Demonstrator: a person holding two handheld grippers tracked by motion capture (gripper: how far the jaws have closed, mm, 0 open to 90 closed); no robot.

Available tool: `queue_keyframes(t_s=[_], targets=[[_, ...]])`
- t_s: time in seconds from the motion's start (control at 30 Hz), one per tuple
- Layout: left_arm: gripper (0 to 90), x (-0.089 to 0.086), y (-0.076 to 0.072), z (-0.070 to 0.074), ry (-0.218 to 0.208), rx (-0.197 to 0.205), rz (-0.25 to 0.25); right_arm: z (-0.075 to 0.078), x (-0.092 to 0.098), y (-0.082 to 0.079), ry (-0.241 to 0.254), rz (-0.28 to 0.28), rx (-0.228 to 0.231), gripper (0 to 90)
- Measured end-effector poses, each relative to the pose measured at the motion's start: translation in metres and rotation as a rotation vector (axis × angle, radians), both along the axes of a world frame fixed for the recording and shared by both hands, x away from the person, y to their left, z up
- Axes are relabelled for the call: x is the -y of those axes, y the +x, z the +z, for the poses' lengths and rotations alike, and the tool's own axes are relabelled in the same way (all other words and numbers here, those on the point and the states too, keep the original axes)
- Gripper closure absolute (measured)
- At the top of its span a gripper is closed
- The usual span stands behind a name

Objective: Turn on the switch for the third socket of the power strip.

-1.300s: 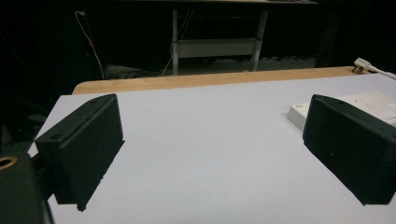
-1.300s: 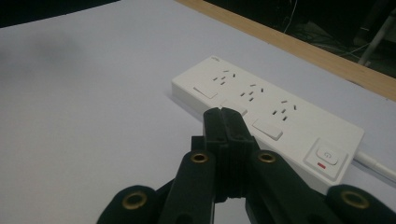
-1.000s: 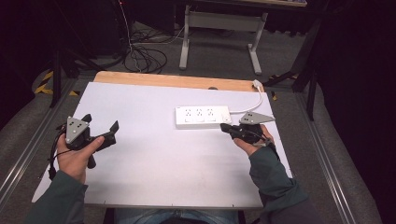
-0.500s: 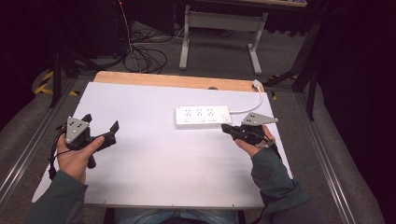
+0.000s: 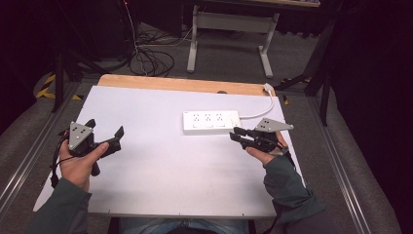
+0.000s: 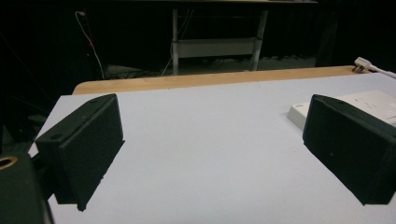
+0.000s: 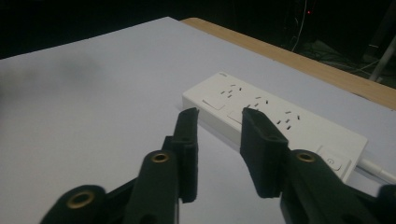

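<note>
A white power strip (image 5: 212,122) with three socket groups lies on the white tabletop (image 5: 170,165), right of centre; its white cord (image 5: 260,112) runs to a plug (image 5: 268,88) at the far right corner. My right gripper (image 5: 234,134) hovers just in front of the strip's right end, jaws a narrow gap apart with nothing between them. In the right gripper view the gripper (image 7: 219,121) points at the strip (image 7: 280,121). My left gripper (image 5: 106,127) is held at the table's left, jaws wide apart and empty. In the left gripper view the gripper (image 6: 212,116) faces bare tabletop, with the strip (image 6: 369,100) behind its right jaw.
A wooden strip (image 5: 185,85) borders the table's far edge. Beyond it, a metal desk frame (image 5: 229,29) stands on the floor beside a tangle of cables (image 5: 146,58). Metal rails (image 5: 29,156) run along both sides of the table.
My right gripper has drifted slightly right and toward the near edge, still beside the strip's right end. The left gripper has barely moved.
</note>
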State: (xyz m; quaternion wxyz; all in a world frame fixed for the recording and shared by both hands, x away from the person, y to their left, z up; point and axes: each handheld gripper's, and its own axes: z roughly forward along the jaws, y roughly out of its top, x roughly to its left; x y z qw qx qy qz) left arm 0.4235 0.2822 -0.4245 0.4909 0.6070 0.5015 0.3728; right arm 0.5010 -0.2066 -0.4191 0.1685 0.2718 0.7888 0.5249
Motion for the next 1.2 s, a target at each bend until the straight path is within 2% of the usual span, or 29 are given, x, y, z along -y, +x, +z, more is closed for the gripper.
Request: queue_keyframes(t_s=[0.33,0.47,0.57,0.7,0.83,0.97,1.2], targets=[[5.7,-0.0001,0.0001,0.0000,0.001,0.000,0.000,-0.0012,-0.0004,0.0011,0.020,0.002,0.000,50.6],[5.7,0.0000,-0.0001,0.0002,0.003,0.000,-0.001,-0.0014,-0.0003,0.0015,0.025,0.000,-0.002,39.5],[5.8,0.0001,-0.0003,0.0002,0.004,-0.001,-0.003,-0.0018,0.0003,0.0020,0.025,-0.002,-0.006,35.0],[5.8,0.0000,0.0001,0.0001,0.004,0.000,-0.001,-0.0030,-0.0001,0.0026,0.016,0.014,-0.019,16.7],[5.8,0.0000,0.0000,0.0002,0.004,-0.001,-0.002,-0.0035,0.0005,0.0031,0.019,0.009,-0.023,16.1],[5.8,0.0001,-0.0001,0.0003,0.004,0.001,-0.003,-0.0038,0.0003,0.0027,0.016,0.013,-0.024,4.1],[5.8,0.0001,-0.0012,0.0008,0.005,0.004,-0.004,-0.0055,0.0013,0.0029,0.003,0.007,-0.027,4.3]])
